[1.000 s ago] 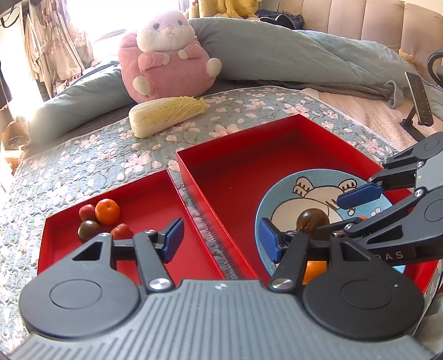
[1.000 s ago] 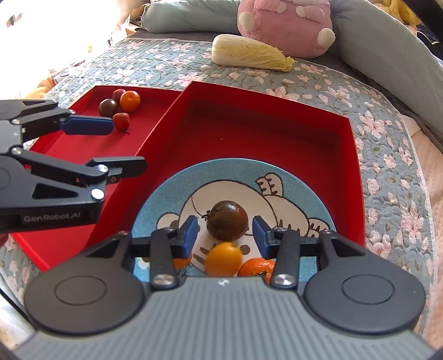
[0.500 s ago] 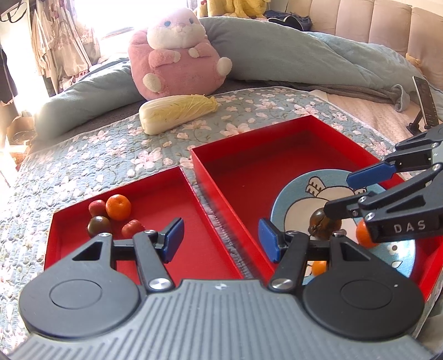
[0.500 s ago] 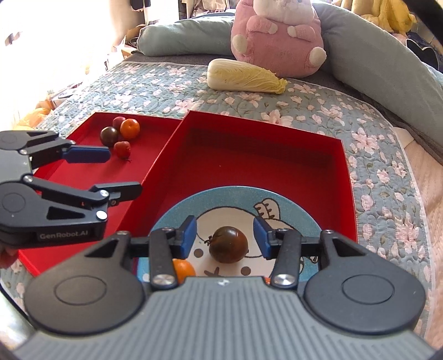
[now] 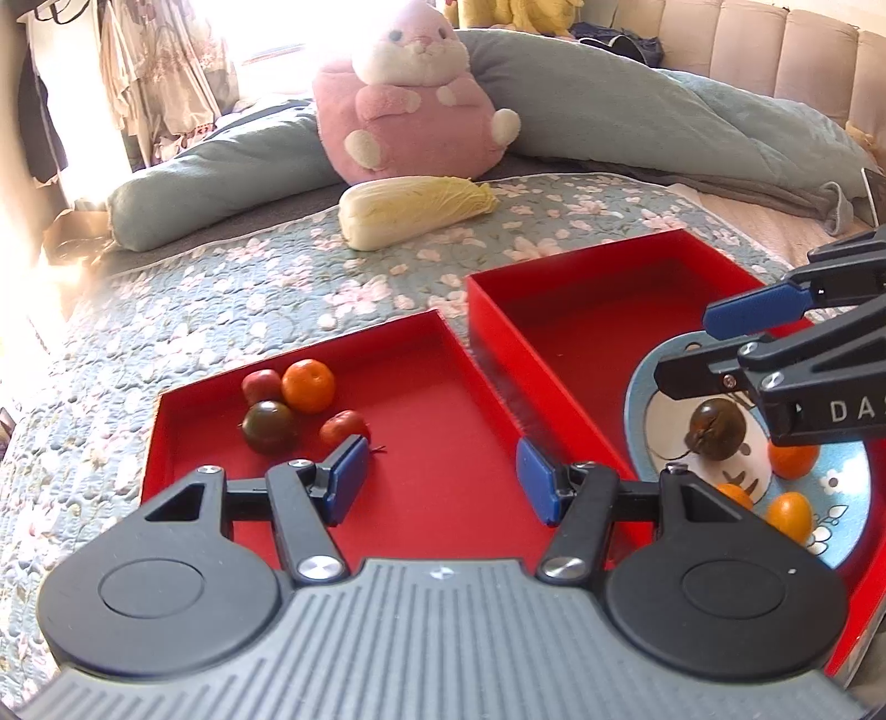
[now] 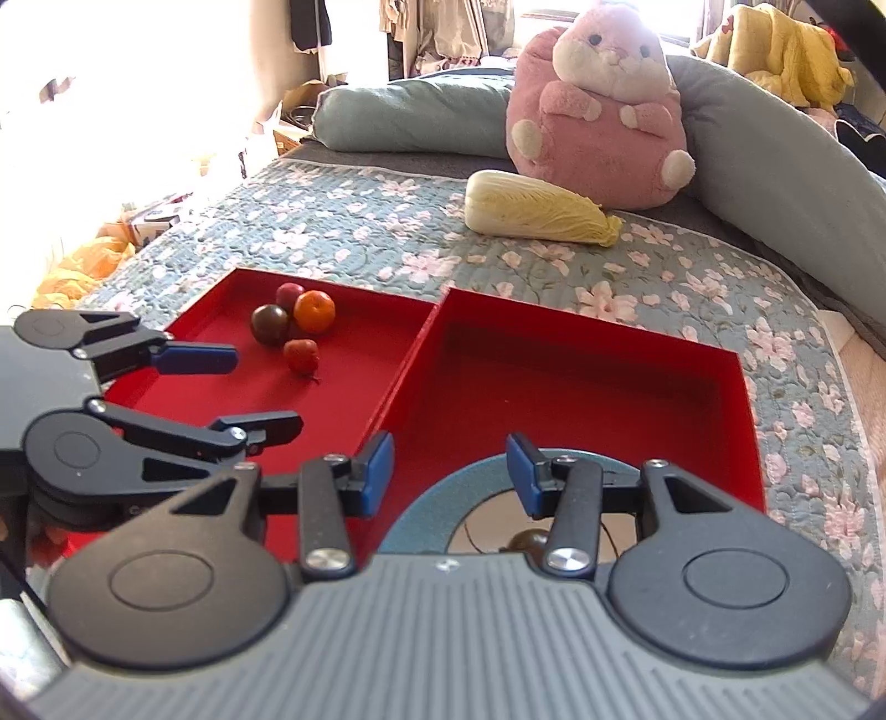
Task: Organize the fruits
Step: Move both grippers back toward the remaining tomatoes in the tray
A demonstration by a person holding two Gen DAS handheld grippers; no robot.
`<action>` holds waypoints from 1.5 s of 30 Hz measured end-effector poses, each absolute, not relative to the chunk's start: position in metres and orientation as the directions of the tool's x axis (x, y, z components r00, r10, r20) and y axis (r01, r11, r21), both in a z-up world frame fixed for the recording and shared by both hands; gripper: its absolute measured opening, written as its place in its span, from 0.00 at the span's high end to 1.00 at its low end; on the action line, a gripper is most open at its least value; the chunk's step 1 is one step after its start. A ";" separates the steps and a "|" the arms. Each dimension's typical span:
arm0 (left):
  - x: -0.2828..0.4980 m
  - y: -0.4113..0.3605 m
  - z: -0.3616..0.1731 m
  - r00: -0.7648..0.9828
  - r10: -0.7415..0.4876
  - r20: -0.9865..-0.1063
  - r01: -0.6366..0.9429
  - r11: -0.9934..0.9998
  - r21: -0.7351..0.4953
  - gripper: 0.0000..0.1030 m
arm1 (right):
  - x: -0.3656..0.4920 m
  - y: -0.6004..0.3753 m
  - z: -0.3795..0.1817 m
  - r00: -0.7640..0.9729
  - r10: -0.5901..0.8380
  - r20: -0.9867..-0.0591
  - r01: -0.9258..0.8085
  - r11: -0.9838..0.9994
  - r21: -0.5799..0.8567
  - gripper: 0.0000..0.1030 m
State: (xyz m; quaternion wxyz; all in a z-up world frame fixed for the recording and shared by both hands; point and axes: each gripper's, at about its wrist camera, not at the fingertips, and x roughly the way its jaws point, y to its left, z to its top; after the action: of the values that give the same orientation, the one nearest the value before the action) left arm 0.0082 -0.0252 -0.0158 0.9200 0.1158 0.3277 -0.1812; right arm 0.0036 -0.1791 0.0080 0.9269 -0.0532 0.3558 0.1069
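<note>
This was a bedroom in a home. The work lay on a bed (image 5: 232, 288) covered by a quilted blue bedspread with pink flowers. At the far side sat a pink plush rabbit (image 5: 410, 94) against a long grey-blue bolster (image 5: 637, 111). A padded beige headboard (image 5: 775, 50) stood far right, and clothes (image 5: 149, 72) hung far left beside a bright window.

Left tongs (image 5: 437, 479) with matte black linkage arms, blue rubber pads, silver screws, round black discs at four and eight o'clock, ribbed grey housing, right tongs (image 6: 449, 471) of matching build, white lettering "DAS" on their side
</note>
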 end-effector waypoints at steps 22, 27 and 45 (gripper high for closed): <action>0.047 0.062 -0.042 0.722 -0.145 -0.676 0.255 0.965 0.065 0.37 | 0.058 -0.104 -0.015 0.659 0.273 -0.701 -0.394 0.919 -0.012 0.53; 0.060 0.076 -0.047 0.724 -0.147 -0.674 0.243 0.969 0.050 0.37 | 0.066 -0.093 -0.021 0.636 0.313 -0.705 -0.453 0.892 -0.013 0.53; 0.120 0.063 -0.061 0.697 -0.166 -0.697 0.259 0.965 0.030 0.38 | 0.099 -0.070 -0.050 0.577 0.329 -0.748 -0.541 0.840 -0.047 0.54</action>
State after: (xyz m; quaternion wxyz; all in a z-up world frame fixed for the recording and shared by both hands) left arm 0.1203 0.0633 -0.0612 0.9191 0.0630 0.3714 -0.1157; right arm 0.0993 -0.0705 -0.0504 0.8773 -0.1363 0.3876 0.2479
